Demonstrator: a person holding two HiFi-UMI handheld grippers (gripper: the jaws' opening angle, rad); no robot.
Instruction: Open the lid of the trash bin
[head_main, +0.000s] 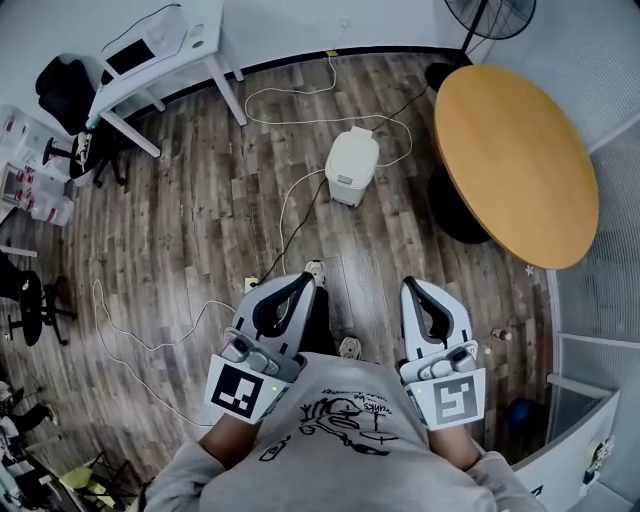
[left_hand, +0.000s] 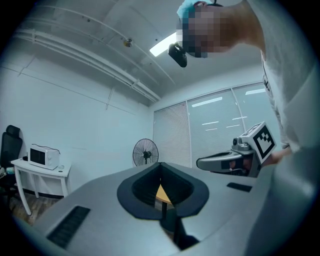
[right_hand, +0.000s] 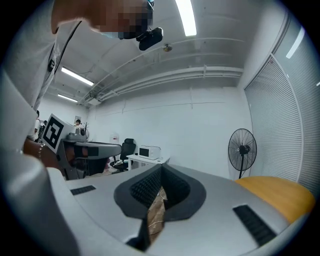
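- on the wood floor (head_main: 200, 200), ahead of the person and well apart from both hands, stands the white trash bin (head_main: 350, 178), upright, with its lid (head_main: 355, 150) down and closed
- a white cable (head_main: 290, 205) runs over the floor just left of the bin, and more of it loops behind the bin toward the wall
- just right of the bin is the round worktop (head_main: 515, 160) with a tan top on a dark foot, near the bin but not touching it
- a black standing fan (head_main: 490, 15) stands behind the round worktop, by the far wall
- at far left a white worktop (head_main: 190, 45) carries a microwave (head_main: 132, 55), with a black office chair (head_main: 60, 85) beside it
- the left hand-held gripper (head_main: 297, 283) is held low and close to the body, pointing forward; in the left gripper view its dark pads meet at the tips with nothing between them, and only a sliver of the round worktop shows through the gap behind
- the right hand-held gripper (head_main: 422, 290) sits level with it on the other side, apart from it; in the right gripper view its jaws are likewise closed together and empty, with bare floor and cable seen through the gap
- neither hand-held gripper touches the bin
- the person's grey printed shirt (head_main: 350, 425) fills the bottom of the head view between the two marker cubes
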